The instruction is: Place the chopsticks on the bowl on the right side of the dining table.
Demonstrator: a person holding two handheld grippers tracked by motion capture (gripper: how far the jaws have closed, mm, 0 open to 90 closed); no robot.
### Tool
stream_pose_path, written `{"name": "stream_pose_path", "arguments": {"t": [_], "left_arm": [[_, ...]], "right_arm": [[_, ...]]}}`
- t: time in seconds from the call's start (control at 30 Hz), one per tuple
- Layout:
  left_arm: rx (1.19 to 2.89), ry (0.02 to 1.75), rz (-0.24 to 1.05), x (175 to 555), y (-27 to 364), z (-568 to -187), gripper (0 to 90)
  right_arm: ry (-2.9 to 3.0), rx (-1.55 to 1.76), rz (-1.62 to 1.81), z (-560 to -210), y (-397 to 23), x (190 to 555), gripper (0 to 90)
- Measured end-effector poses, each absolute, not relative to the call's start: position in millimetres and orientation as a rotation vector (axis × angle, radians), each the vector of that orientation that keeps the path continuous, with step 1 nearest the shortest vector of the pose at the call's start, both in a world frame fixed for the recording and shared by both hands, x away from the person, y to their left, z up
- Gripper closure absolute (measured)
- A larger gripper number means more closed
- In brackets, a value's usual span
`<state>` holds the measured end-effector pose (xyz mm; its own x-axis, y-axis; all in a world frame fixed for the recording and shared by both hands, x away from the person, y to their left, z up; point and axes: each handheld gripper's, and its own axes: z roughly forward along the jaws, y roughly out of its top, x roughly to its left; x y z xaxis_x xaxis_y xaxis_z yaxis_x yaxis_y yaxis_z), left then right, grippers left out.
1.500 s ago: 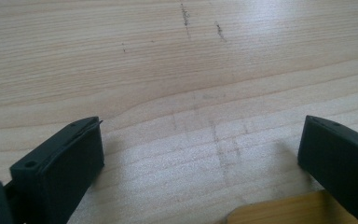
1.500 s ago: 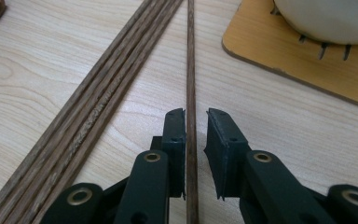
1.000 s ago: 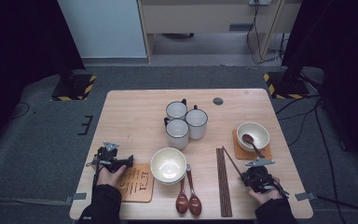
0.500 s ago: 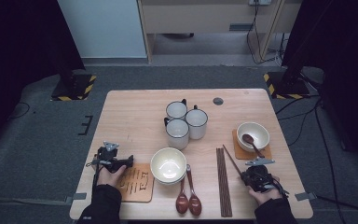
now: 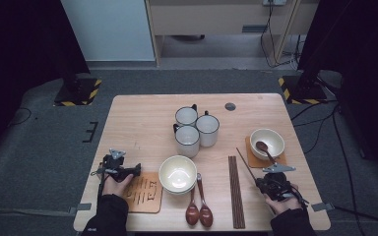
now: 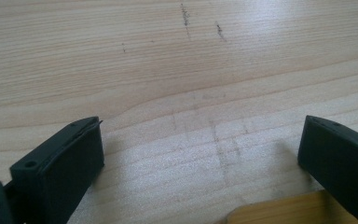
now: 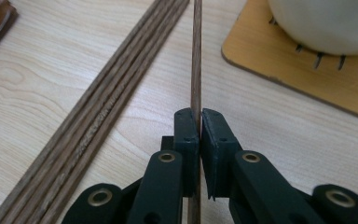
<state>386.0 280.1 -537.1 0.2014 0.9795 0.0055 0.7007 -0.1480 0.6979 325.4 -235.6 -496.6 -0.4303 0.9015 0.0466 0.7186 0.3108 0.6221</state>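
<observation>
Right gripper (image 7: 199,122): clamped on one chopstick (image 7: 196,56), separated from the bundle (image 7: 98,116). Left gripper (image 6: 200,154): jaws apart, idle, holding nothing.

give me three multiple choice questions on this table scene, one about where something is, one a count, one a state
1. Where does the bowl with a spoon in it sit?
A. on a coaster near the table's right edge
B. on the mugs
C. on the floor

2. How many mugs stand at the middle of the table?
A. one
B. three
C. five

3. What is the right gripper doing?
A. standing open over a bowl
B. shut on a spoon
C. shut on a single chopstick

Answers: 1 A, the high view shows it on the coaster at the right; 2 B, three white mugs cluster together; 3 C, the right gripper view shows the jaws clamped on one thin wooden stick.
</observation>
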Motion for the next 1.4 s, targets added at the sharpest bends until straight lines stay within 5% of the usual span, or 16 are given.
{"name": "stream_pose_path", "arguments": {"t": [1.4], "left_arm": [[1.917, 1.559, 0.640, 386.0, 280.1, -537.1, 0.0]], "right_arm": [[2.119, 1.363, 1.111, -432.6, -240.7, 324.9, 85.2]]}}
